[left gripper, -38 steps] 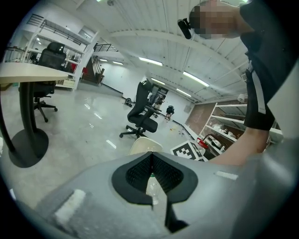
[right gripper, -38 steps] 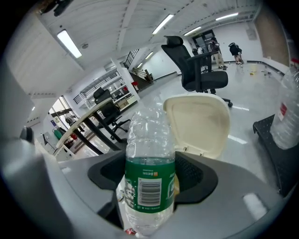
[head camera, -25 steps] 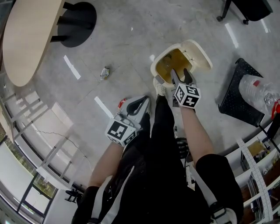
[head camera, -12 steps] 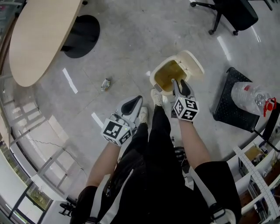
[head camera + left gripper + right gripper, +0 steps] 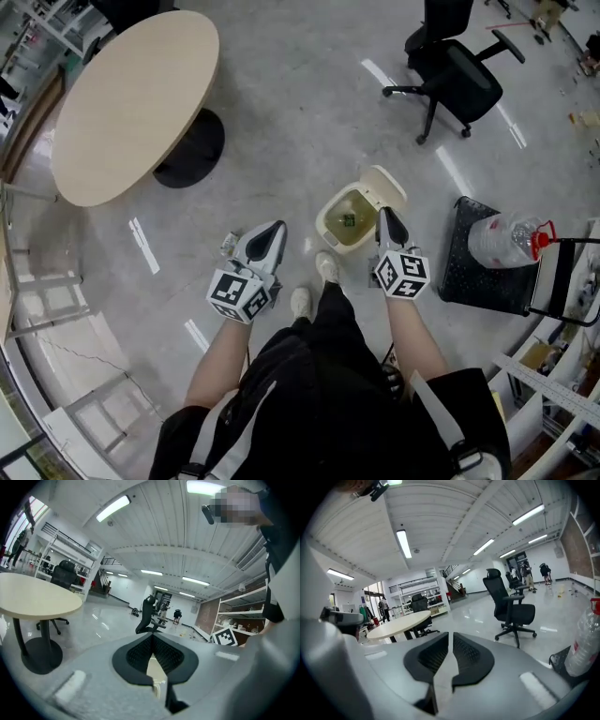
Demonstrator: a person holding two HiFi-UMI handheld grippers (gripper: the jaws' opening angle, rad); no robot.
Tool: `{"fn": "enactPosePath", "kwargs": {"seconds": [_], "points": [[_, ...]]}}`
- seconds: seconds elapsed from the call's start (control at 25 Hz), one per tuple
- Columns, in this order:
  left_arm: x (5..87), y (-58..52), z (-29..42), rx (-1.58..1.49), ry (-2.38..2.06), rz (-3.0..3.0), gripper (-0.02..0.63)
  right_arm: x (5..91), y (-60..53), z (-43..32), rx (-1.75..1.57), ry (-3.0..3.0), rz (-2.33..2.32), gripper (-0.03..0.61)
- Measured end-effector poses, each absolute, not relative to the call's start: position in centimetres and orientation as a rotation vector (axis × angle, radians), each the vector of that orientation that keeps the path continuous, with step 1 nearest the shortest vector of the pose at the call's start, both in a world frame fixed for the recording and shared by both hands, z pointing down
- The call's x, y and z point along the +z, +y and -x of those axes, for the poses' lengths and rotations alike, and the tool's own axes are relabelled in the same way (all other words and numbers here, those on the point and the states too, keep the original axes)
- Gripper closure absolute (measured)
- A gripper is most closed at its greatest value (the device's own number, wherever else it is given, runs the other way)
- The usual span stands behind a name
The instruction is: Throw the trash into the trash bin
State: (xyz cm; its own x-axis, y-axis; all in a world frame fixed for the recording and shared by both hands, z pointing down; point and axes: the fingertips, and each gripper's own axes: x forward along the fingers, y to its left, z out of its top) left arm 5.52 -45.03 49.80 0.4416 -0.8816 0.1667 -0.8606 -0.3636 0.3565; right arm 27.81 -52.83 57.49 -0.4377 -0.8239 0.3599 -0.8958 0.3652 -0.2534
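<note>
Our left gripper [image 5: 274,228] was closed and empty. Our right gripper [image 5: 384,216] had just been closing on nothing, by the open bin [image 5: 325,230] with trash [image 5: 348,221] inside.

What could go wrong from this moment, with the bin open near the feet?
1. The small crumpled piece of trash lies on the grey floor, half hidden behind the left gripper; it could be missed or stepped on.
2. The cream plastic trash bin stands open by the white shoe; a step might tip it.
</note>
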Motion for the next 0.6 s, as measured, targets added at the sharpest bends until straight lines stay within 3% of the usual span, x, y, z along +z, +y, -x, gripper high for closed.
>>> {"fn": "enactPosePath", "kwargs": {"seconds": [0.6], "points": [[38.8,-40.2,-4.4,-0.335,-1.572,-2.432,0.612,42.7,-43.6,-32.1,0.345,-2.642,-1.704,0.572]]}}
